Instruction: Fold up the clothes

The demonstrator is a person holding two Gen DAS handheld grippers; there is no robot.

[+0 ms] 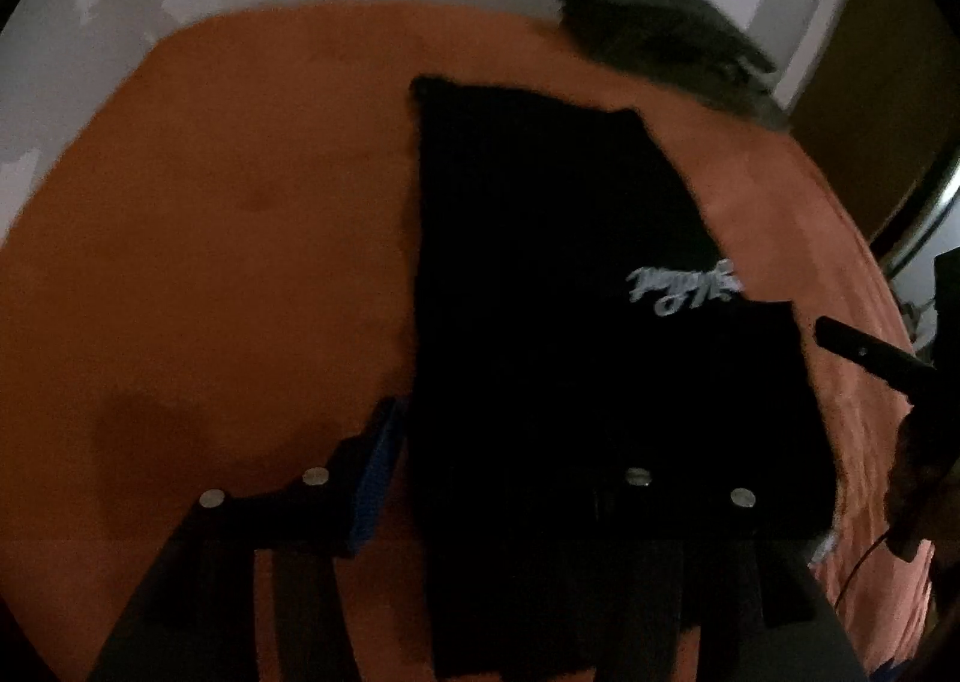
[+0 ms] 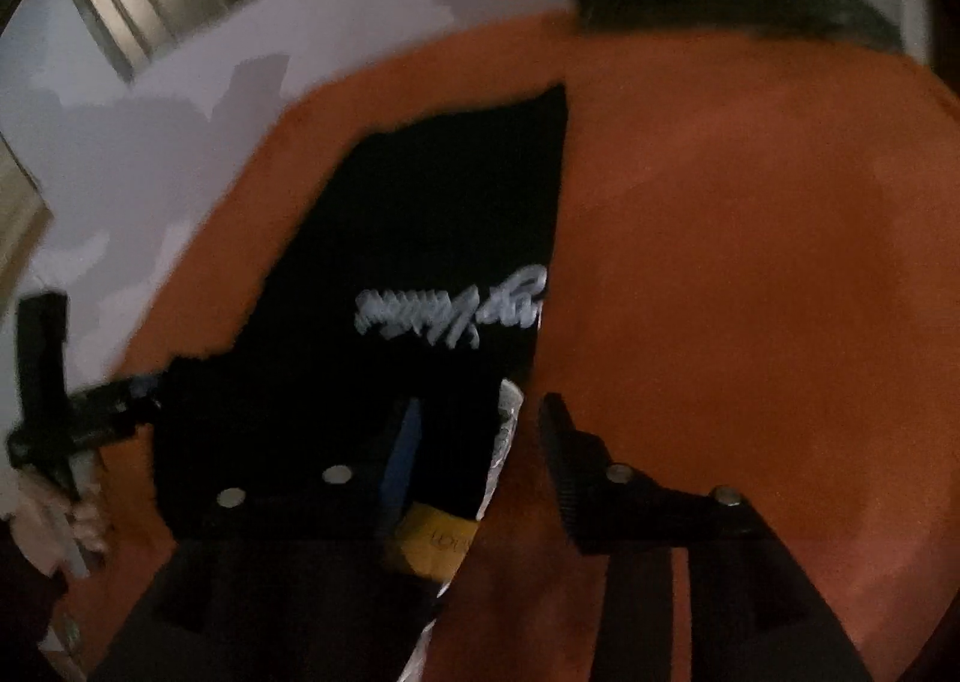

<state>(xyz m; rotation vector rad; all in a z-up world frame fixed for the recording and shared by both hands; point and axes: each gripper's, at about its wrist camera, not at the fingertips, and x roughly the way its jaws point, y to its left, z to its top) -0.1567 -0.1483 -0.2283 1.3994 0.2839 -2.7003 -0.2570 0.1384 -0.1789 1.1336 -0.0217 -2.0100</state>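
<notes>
Orange bed [image 1: 210,238], black garment [image 1: 552,262] folded narrow; left claw [image 1: 510,478] and right claw [image 2: 474,460] spread over its near edge, pinching nothing; next likely re-grip and fold far.

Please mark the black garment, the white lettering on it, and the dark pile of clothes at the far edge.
black garment [image 1: 540,190]: left wrist view, on its flat upper panel.
white lettering [image 2: 450,307]: right wrist view, middle of the script.
dark pile of clothes [image 1: 660,27]: left wrist view, centre of the heap.

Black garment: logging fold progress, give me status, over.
Left tongs open, right tongs open, both over near edge. Black garment folded narrow, flat on orange cover. Dark clothes pile far corner, clear.
</notes>
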